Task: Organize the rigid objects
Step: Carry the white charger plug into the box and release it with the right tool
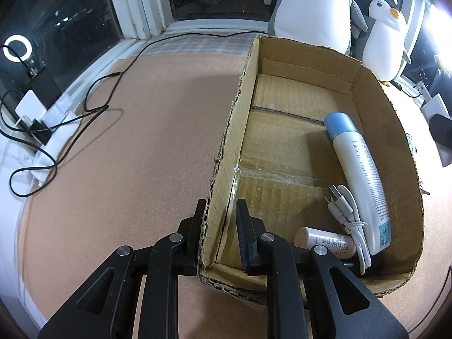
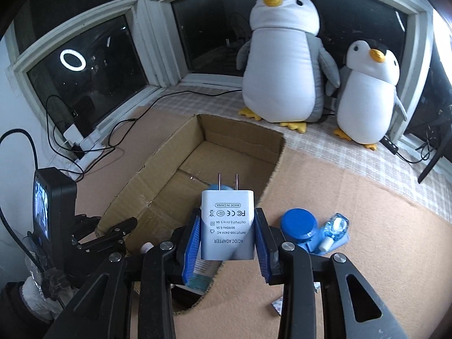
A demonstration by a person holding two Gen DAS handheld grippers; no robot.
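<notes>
Now right gripper clamped on boxy white AC adapter, left gripper jaws apart astride corrugated cardboard box wall, spray bottle visible only from left wrist.

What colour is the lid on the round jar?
Blue; the jar's lid shows best in the right wrist view.

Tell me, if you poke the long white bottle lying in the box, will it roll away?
Probably only a little. The white bottle is round and lies on its side, so it could roll, but the cardboard box wall and the white cable sit right beside it. It looks smooth, maybe slippery for a claw.
</notes>
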